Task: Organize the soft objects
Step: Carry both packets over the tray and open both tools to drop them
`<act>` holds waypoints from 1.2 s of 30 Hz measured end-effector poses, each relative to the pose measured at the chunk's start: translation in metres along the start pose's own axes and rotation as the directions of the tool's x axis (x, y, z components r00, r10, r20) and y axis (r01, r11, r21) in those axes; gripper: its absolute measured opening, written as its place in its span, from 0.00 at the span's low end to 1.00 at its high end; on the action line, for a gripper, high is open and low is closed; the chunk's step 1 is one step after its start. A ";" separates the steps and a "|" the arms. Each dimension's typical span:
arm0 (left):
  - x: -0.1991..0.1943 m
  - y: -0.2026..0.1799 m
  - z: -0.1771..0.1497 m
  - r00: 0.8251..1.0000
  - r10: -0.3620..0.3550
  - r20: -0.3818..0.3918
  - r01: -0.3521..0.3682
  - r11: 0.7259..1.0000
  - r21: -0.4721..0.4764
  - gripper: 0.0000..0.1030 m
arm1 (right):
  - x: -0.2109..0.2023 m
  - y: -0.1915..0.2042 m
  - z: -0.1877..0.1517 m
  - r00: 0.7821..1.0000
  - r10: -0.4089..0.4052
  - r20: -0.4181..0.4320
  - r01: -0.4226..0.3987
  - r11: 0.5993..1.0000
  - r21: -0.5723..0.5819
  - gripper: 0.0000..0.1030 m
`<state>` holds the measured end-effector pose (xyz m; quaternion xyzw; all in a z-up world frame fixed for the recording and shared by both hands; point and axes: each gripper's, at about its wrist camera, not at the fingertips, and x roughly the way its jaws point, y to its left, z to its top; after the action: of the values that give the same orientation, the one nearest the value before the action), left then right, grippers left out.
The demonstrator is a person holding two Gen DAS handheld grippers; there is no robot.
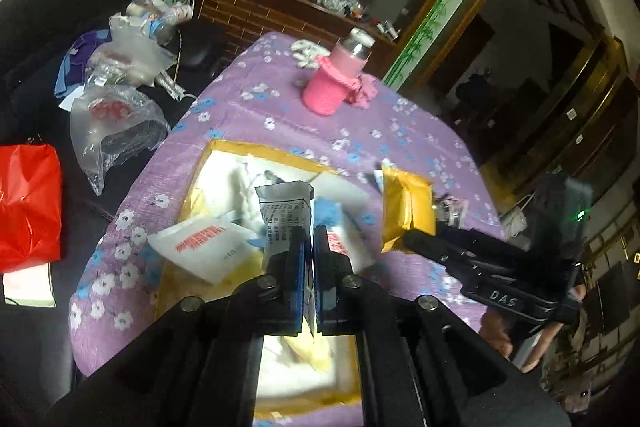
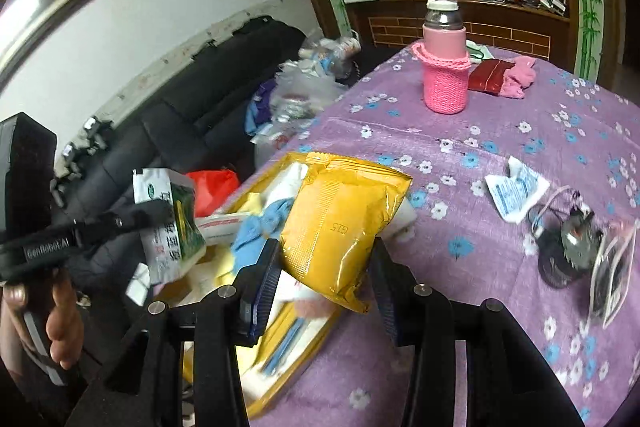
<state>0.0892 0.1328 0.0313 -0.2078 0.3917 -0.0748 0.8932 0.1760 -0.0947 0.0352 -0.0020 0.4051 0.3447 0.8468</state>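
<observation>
Right gripper around yellow pouch, above box.

The box lies under both grippers; the bottle stands far ahead on the table, the sofa left.

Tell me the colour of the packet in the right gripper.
Golden yellow packet; clearest in right wrist view.

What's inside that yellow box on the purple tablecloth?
The yellow box holds a blue cloth, white sachets with red print and pale yellow and white soft pieces. The yellow pouch in the right gripper covers part of it; lower layers are hidden.
</observation>
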 end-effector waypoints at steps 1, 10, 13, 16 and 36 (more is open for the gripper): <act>0.009 0.005 0.002 1.000 -0.001 -0.009 0.001 1.000 -0.003 0.01 | 0.008 -0.001 0.006 1.000 -0.012 -0.007 0.012 1.000 0.005 0.42; 0.053 0.013 0.012 0.999 0.049 -0.003 -0.049 0.998 0.030 0.02 | 0.070 0.007 0.048 0.999 -0.012 -0.045 0.014 1.000 0.028 0.42; 0.065 0.006 0.009 0.998 0.066 -0.005 -0.065 0.995 0.074 0.02 | 0.086 0.007 0.051 0.999 -0.009 -0.042 0.011 0.999 0.031 0.43; 0.073 0.005 0.004 0.999 0.040 -0.009 -0.039 0.997 0.065 0.09 | 0.100 0.005 0.048 0.999 0.003 -0.045 -0.001 0.999 0.045 0.46; -0.004 -0.058 -0.035 0.986 0.032 0.162 -0.053 0.990 0.132 0.59 | -0.004 0.006 -0.014 0.984 -0.150 0.095 0.151 0.988 -0.002 0.65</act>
<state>0.0621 0.0703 0.0378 -0.1434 0.3176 -0.0654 0.9350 0.1610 -0.0963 0.0298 -0.0203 0.3616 0.2812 0.8887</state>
